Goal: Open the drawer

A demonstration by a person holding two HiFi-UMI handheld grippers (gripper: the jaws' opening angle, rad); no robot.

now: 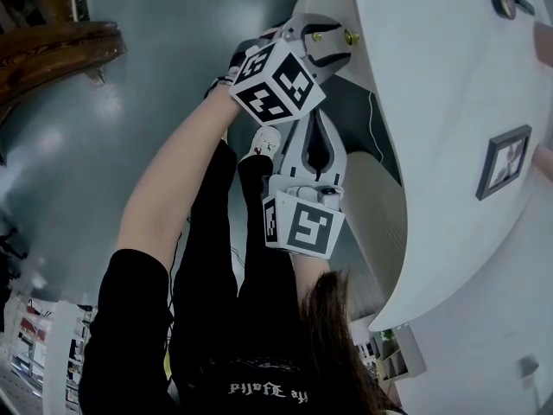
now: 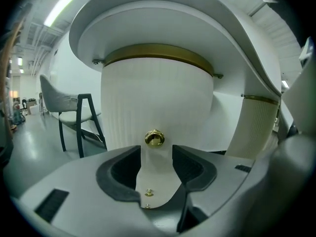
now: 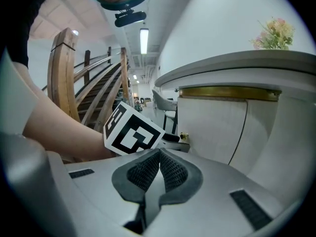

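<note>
The drawer front (image 2: 158, 98) is white, ribbed and curved, with a gold band above it, under a white curved tabletop (image 2: 163, 28). Its small gold knob (image 2: 154, 138) sits just beyond my left gripper (image 2: 156, 151), whose jaws are open and centred on the knob without touching it. In the head view the left gripper (image 1: 339, 46) reaches up to the furniture's edge. My right gripper (image 1: 315, 121) hangs below it, away from the drawer. The right gripper (image 3: 159, 154) is shut on nothing; past it I see the left gripper's marker cube (image 3: 132, 132) and the knob (image 3: 184, 136).
A grey chair with dark legs (image 2: 74, 112) stands left of the furniture. A wooden stair railing (image 3: 64, 73) rises at the left. On the tabletop are flowers (image 3: 274, 33) and a picture frame (image 1: 505, 162). The person's legs and feet stand below the grippers.
</note>
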